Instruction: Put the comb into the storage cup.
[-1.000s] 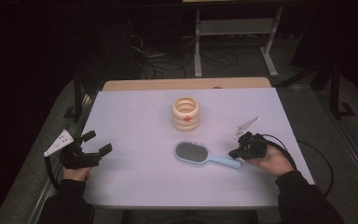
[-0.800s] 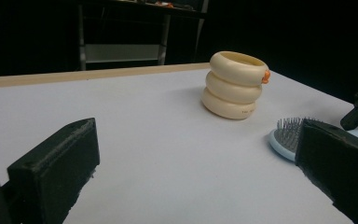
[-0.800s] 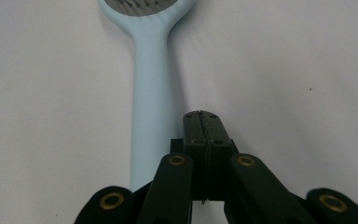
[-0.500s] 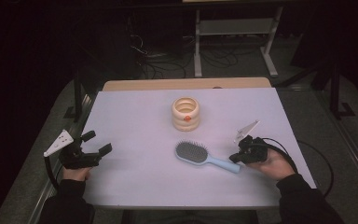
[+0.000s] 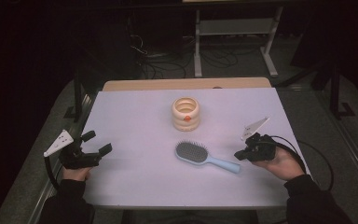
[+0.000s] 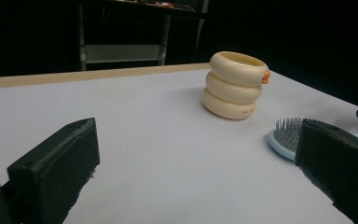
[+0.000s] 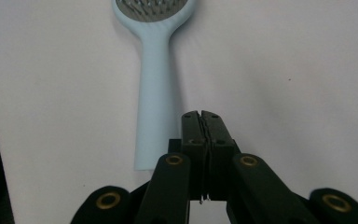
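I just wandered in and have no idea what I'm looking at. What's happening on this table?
A person sits at a white table with a hand-held claw in each hand. The right claw is shut with nothing in it, its tip right beside the handle end of a light blue hairbrush that lies flat, bristles up. The left claw is open and waits near the table's left edge, away from everything. Behind the brush stands a cream holder shaped like stacked rings, untouched.
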Available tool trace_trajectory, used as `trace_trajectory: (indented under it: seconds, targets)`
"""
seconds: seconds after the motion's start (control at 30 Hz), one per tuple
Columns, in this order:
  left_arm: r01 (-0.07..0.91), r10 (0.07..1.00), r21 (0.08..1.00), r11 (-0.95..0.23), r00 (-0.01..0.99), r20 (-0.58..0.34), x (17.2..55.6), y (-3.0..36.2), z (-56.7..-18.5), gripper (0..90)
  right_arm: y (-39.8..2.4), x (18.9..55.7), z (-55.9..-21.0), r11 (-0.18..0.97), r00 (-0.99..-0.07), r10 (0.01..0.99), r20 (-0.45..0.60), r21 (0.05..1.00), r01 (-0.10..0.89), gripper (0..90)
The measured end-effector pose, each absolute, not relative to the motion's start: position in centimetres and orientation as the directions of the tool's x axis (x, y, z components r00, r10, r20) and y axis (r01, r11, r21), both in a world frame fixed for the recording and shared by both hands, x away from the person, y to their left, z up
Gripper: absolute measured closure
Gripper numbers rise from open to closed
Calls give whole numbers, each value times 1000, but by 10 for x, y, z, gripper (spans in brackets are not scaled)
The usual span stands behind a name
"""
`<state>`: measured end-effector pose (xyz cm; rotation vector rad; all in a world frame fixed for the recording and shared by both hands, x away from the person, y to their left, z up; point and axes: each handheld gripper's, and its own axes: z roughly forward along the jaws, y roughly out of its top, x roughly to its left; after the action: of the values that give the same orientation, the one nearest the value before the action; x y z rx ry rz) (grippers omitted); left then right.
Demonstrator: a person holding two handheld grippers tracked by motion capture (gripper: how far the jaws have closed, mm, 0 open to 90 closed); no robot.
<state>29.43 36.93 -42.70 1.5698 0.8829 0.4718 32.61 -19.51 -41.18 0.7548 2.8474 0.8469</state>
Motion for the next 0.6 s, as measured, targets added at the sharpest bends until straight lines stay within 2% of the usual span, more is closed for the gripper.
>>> trace_trajectory:
  seconds: [0.2,0.43,0.53,0.6]
  targets:
    - [273,757,962,2,628,-180,294,369,-427,0,-196,327,-400,725,-871,486,70,523,447,801]
    - [273,760,962,1,625,-178,294,370,-427,0,-192,332,-390,710,-863,494,101,526,468,508]
    - [277,760,961,-2,625,-178,295,369,-427,0,-189,333,-389,710,-868,486,101,533,460,346]
    - [278,760,961,-3,625,-178,295,369,-427,0,-185,332,-388,715,-872,482,84,538,447,192]
